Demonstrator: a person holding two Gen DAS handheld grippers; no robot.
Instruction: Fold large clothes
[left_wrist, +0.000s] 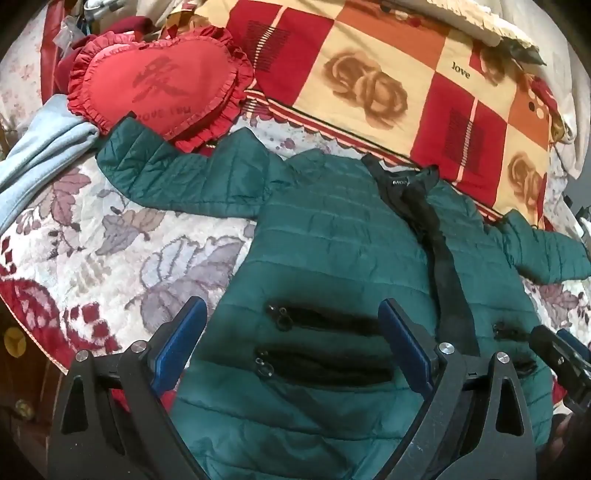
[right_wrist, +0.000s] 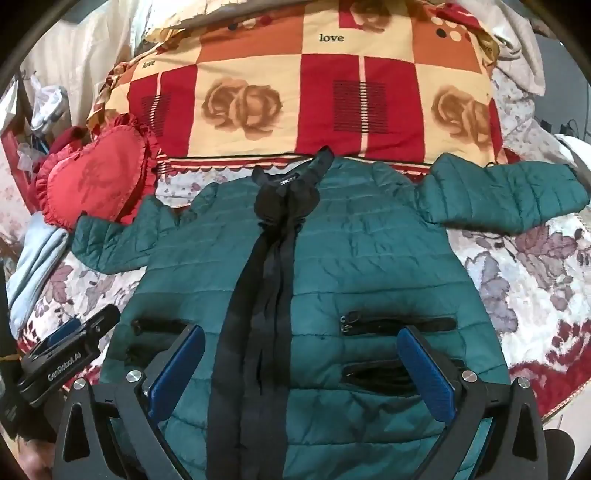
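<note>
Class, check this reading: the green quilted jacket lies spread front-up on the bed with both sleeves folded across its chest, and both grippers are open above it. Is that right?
Not quite. The green quilted jacket has both sleeves stretched out to the sides, not folded across its chest; the right wrist view shows this. It does lie front-up, with the left gripper and the right gripper open above it.

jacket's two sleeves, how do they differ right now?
Seen from the right wrist view, the left sleeve ends against the red heart pillow and light blue cloth; the right sleeve has only floral bedspread around its cuff. The left sleeve angles slightly downward; the right sleeve runs nearly level. Both are green, quilted and spread outward, unfolded.
</note>
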